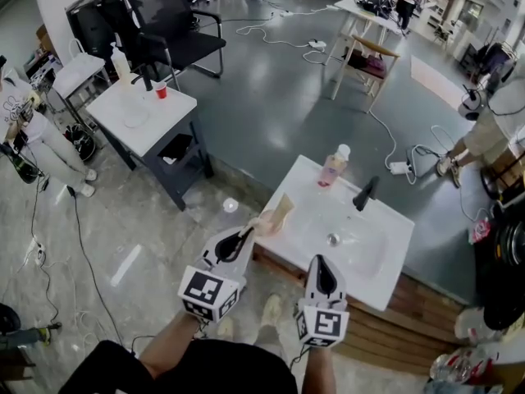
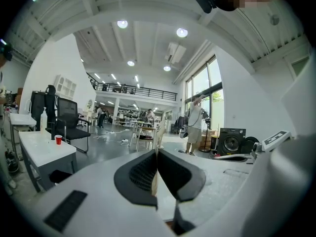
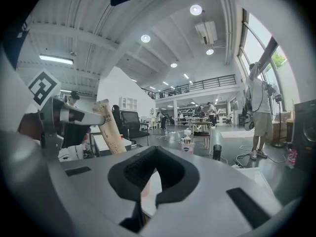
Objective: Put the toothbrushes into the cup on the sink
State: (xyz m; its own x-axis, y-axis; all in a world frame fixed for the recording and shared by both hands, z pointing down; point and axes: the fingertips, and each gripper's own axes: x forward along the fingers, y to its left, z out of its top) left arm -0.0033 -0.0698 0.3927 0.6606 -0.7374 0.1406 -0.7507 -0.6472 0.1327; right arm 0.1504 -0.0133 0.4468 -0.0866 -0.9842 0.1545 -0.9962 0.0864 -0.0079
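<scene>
Presently the left gripper [image 1: 249, 233] is clamping the likely light, crushable toothbrush sleeve [image 1: 277, 213] by its near end; the right gripper [image 1: 322, 263] is hanging closed, empty.

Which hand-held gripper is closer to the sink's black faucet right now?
Right. The right hand-held gripper is over the front edge of the sink, facing the faucet; the left hand-held gripper, holding a tan packet, is off its left corner.

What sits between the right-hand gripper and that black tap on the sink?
Only the sink's white bowl with its metal drain lies between the right gripper and the tap; the head view shows it.
</scene>
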